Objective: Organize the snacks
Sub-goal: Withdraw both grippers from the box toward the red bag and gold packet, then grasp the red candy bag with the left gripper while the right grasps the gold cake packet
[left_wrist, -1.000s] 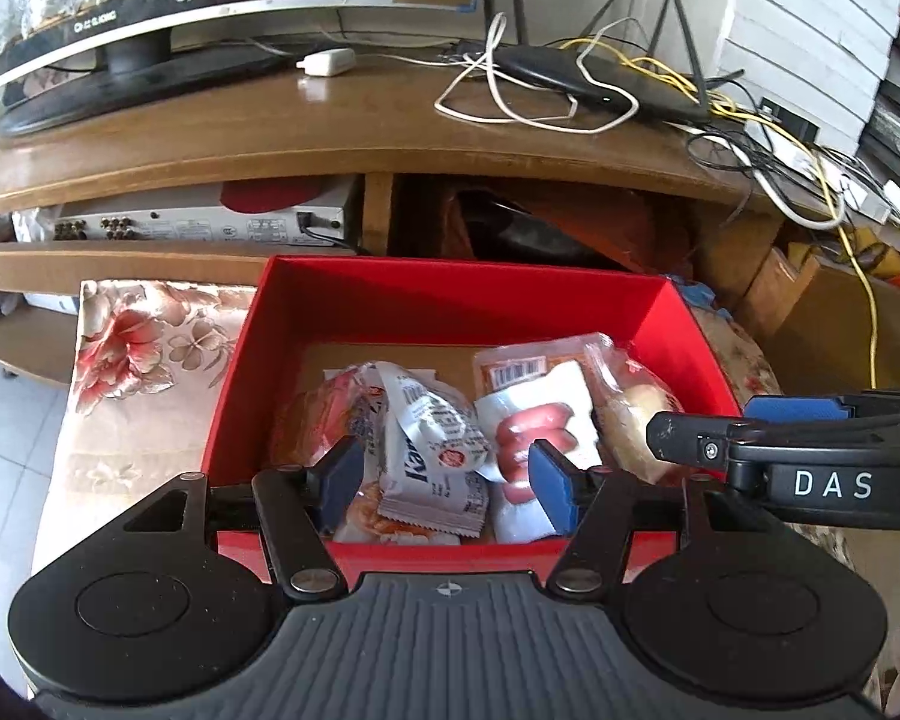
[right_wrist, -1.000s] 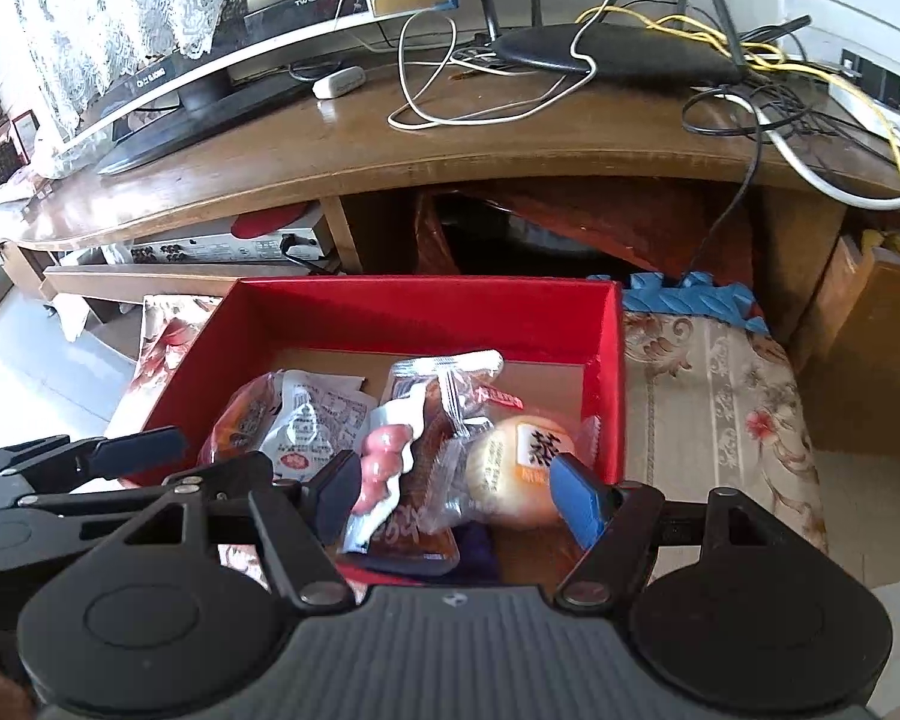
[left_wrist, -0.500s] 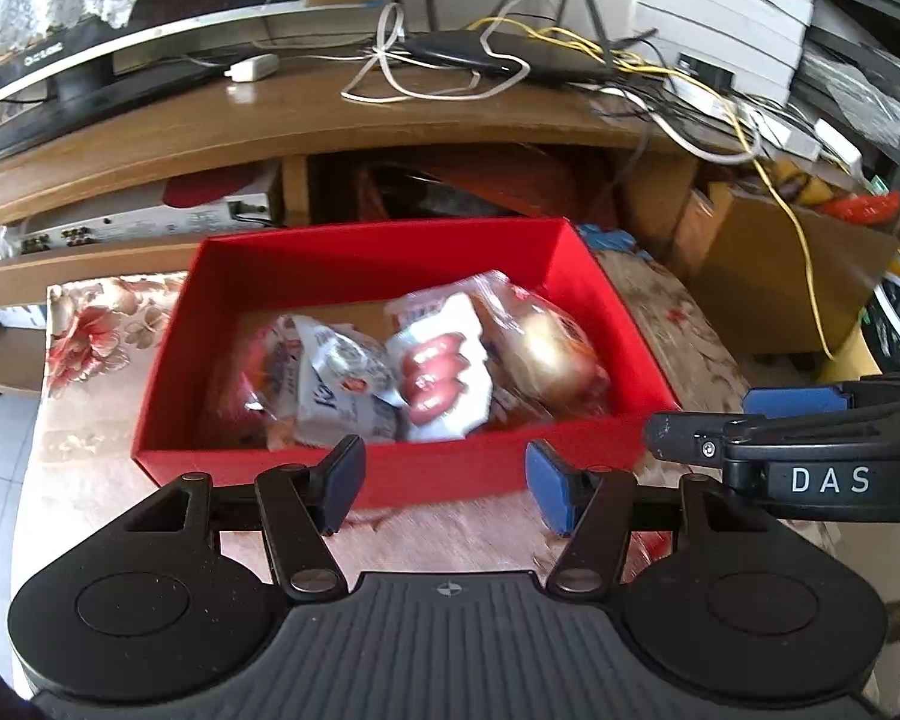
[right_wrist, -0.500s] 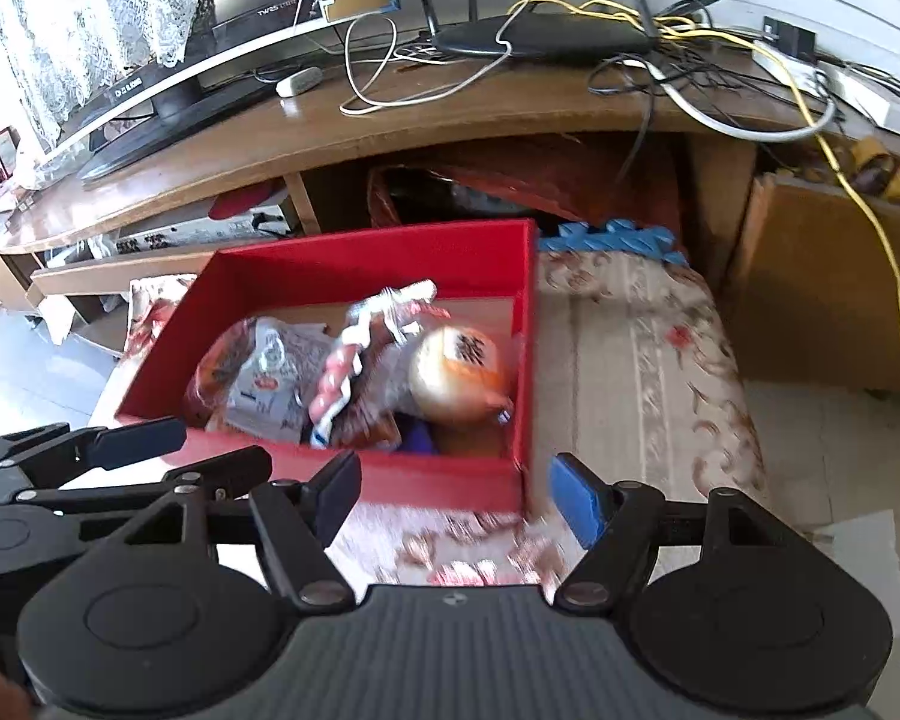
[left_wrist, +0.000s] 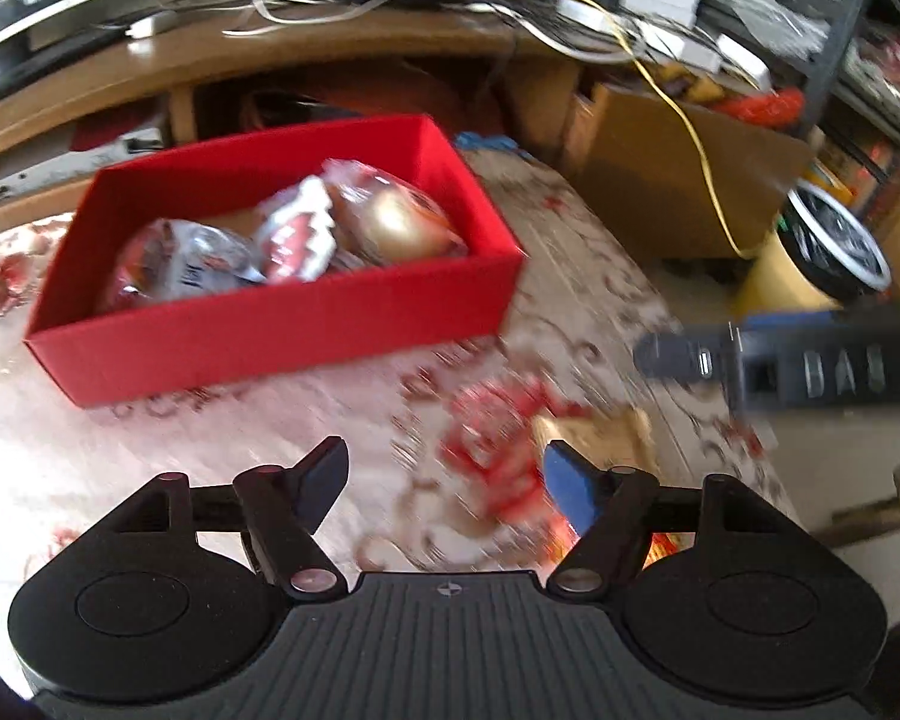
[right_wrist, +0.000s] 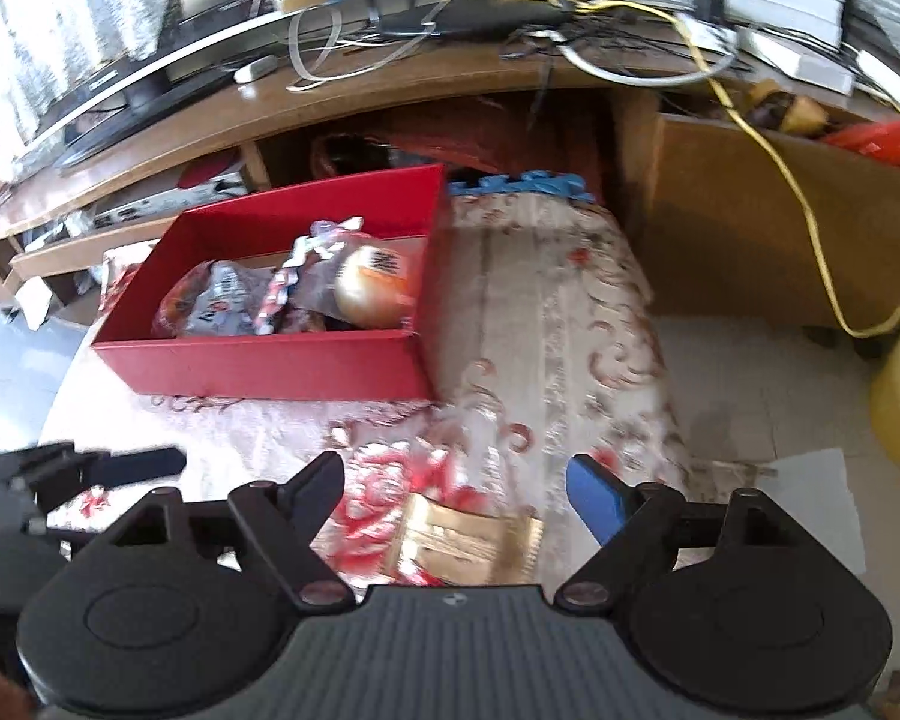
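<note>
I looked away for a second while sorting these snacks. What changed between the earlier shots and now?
Both grippers pulled back from the red box; the left gripper and right gripper are opening, empty, over a tan packet on the floral cloth. The snacks in the box stayed put.

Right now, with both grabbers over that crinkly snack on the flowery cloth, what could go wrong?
1. The tan-and-red snack packet lies flat on the floral cloth; the opening right gripper might pinch cloth too.
2. The left gripper, also opening, hovers close beside it, so the two could bump.
3. The red box already looks heaped with snacks, so another might slide off the pile.
</note>
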{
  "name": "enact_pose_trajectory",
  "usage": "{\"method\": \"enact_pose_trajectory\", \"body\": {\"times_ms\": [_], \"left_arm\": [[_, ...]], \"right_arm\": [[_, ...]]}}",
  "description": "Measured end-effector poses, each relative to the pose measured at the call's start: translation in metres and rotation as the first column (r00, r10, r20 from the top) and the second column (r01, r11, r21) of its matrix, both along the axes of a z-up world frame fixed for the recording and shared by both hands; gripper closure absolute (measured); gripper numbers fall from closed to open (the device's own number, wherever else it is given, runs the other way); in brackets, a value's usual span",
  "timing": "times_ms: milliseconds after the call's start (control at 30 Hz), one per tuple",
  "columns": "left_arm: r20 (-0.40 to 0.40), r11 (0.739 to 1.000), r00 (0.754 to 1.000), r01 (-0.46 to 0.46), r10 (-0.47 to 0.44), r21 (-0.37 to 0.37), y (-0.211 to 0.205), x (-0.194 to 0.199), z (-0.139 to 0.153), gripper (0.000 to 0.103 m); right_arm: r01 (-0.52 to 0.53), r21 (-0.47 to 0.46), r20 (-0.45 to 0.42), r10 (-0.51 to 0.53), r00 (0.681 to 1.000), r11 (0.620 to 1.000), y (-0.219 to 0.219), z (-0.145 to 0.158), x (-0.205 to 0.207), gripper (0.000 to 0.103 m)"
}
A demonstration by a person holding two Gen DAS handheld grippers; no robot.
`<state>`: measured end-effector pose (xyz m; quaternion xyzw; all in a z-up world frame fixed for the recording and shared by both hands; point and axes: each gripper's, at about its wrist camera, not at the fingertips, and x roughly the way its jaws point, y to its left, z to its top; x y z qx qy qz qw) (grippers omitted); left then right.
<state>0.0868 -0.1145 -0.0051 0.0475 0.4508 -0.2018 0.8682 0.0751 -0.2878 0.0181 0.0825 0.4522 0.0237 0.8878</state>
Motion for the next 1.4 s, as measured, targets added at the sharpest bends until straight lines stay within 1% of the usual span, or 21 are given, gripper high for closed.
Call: {"method": "enact_pose_trajectory", "body": {"times_ms": [133, 233, 367, 500, 533, 600, 633, 700, 733, 767, 833, 967, 1033, 1200, 1267, 1333, 1400], "left_arm": [[-0.047, 0.998, 0.997, 0.065, -0.064, 0.007, -0.018, -0.015, -0.014, 0.024], [-0.078, 0.994, 0.991, 0.11, -0.108, 0.022, -0.035, -0.024, -0.026, 0.022], [-0.099, 0.986, 0.983, 0.157, -0.152, 0.052, -0.057, -0.032, -0.039, 0.019], [-0.126, 0.983, 0.981, 0.161, -0.149, 0.093, -0.069, -0.031, -0.058, 0.018], [-0.106, 0.983, 0.983, 0.161, -0.151, 0.093, -0.07, -0.032, -0.058, 0.016], [-0.102, 0.981, 0.984, 0.159, -0.148, 0.11, -0.071, -0.031, -0.057, 0.019], [-0.101, 0.982, 0.984, 0.155, -0.144, 0.107, -0.069, -0.031, -0.056, 0.022], [-0.093, 0.98, 0.984, 0.163, -0.153, 0.114, -0.067, -0.033, -0.055, 0.031], [-0.088, 0.978, 0.984, 0.166, -0.155, 0.123, -0.064, -0.034, -0.053, 0.039], [-0.089, 0.978, 0.984, 0.165, -0.154, 0.125, -0.063, -0.034, -0.051, 0.042], [-0.098, 0.982, 0.985, 0.154, -0.144, 0.111, -0.056, -0.034, -0.046, 0.043], [-0.096, 0.985, 0.988, 0.131, -0.121, 0.109, -0.037, -0.034, -0.039, 0.045], [-0.097, 0.989, 0.99, 0.111, -0.102, 0.101, -0.025, -0.035, -0.036, 0.045], [-0.099, 0.995, 0.994, 0.058, -0.05, 0.078, 0.0, -0.031, -0.033, 0.046], [-0.102, 0.997, 0.994, 0.041, -0.034, 0.068, 0.009, -0.029, -0.031, 0.046], [-0.105, 0.998, 0.994, 0.027, -0.02, 0.061, 0.015, -0.027, -0.032, 0.046], [-0.109, 0.998, 0.994, 0.014, -0.008, 0.055, 0.02, -0.025, -0.031, 0.045]], "right_arm": [[0.042, 0.037, 0.005, -0.042, 0.999, 0.998, -0.019, 0.0, -0.007, 0.02], [0.044, 0.05, 0.008, -0.045, 0.999, 0.998, -0.025, 0.0, -0.01, 0.02], [0.038, 0.065, 0.002, -0.038, 0.999, 0.997, -0.03, -0.003, -0.011, 0.019], [0.024, 0.061, -0.016, -0.023, 1.0, 0.998, -0.032, -0.009, -0.012, 0.019], [0.023, 0.058, -0.022, -0.022, 1.0, 0.998, -0.033, -0.011, -0.012, 0.019], [0.02, 0.056, -0.034, -0.018, 0.999, 0.998, -0.033, -0.014, -0.011, 0.019], [0.017, 0.054, -0.037, -0.015, 0.999, 0.998, -0.032, -0.015, -0.01, 0.019], [0.008, 0.052, -0.042, -0.006, 0.999, 0.999, -0.031, -0.017, -0.009, 0.019], [0.006, 0.049, -0.044, -0.004, 0.999, 0.999, -0.03, -0.017, -0.008, 0.019], [0.005, 0.045, -0.047, -0.003, 0.999, 0.999, -0.03, -0.018, -0.007, 0.019], [0.005, 0.034, -0.061, -0.003, 0.998, 0.999, -0.029, -0.022, -0.005, 0.019], [-0.022, -0.007, -0.109, 0.021, 0.994, 1.0, -0.021, -0.034, 0.005, 0.019], [-0.049, -0.021, -0.13, 0.046, 0.99, 0.999, -0.016, -0.04, 0.011, 0.019], [-0.164, -0.06, -0.181, 0.151, 0.972, 0.985, 0.008, -0.055, 0.029, 0.019], [-0.204, -0.041, -0.203, 0.192, 0.96, 0.978, 0.016, -0.063, 0.037, 0.019], [-0.223, 0.001, -0.225, 0.218, 0.95, 0.975, 0.02, -0.071, 0.043, 0.019], [-0.235, 0.02, -0.25, 0.233, 0.94, 0.972, 0.023, -0.078, 0.044, 0.019]]}}
